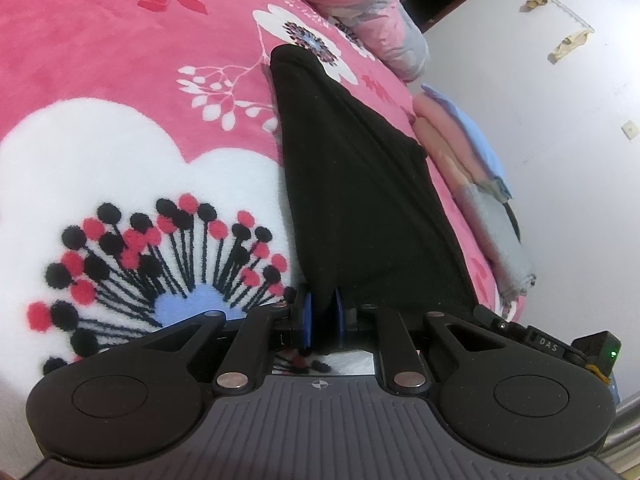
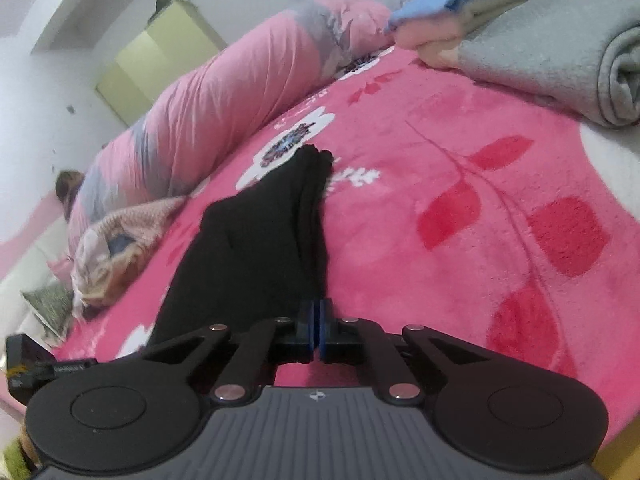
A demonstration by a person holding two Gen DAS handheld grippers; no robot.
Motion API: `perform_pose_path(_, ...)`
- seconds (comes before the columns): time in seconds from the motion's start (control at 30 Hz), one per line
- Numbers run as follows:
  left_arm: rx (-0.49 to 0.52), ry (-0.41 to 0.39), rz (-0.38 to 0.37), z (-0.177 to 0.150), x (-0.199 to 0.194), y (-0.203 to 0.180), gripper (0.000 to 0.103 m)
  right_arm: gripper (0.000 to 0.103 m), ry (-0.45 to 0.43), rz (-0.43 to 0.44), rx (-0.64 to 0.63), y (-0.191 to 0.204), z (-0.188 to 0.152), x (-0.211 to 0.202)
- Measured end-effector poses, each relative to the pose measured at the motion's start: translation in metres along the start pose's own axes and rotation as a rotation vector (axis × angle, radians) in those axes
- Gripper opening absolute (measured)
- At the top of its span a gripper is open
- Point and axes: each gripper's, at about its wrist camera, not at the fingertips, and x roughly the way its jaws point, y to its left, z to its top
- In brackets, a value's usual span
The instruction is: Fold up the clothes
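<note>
Two grippers: our left gripper pinches the black garment, stretching lengthwise straight ahead; right gripper closed, seemingly empty

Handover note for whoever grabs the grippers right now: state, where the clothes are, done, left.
Left gripper: shut on the near end of the black garment, cloth pinched between the blue pads.
Right gripper: jaws shut at the garment's near right edge; whether it has any cloth I cannot tell.
The black garment lies long and narrow on the pink floral blanket, already folded lengthwise.
Finished pile at the bed's edge: folded grey item and folded blue and pink items.
Left: check the right grip, fold the garment end to end, add it to the pile.
</note>
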Motion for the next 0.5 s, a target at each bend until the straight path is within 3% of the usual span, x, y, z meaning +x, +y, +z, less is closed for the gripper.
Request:
perform_pose_path(0.1, 0.008, 0.001, 0.003, 0.001, -0.003, -0.002, 0.013, 0.002, 0.007, 0.013, -0.007, 0.002, 0.004, -0.005)
perform_pose_path(0.27, 0.065, -0.071, 0.056, 0.005, -0.026, -0.009, 0.017, 0.004, -0.018, -0.030, -0.096, 0.016, 0.027, -0.019)
perform_pose_path(0.43, 0.115, -0.116, 0.043, 0.018, -0.032, -0.020, 0.017, 0.007, -0.040, -0.002, -0.174, 0.037, 0.055, 0.007)
perform_pose_path(0.5, 0.161, -0.116, 0.035, 0.021, -0.023, -0.031, 0.017, 0.022, -0.017, 0.023, -0.171, 0.039, 0.066, 0.031)
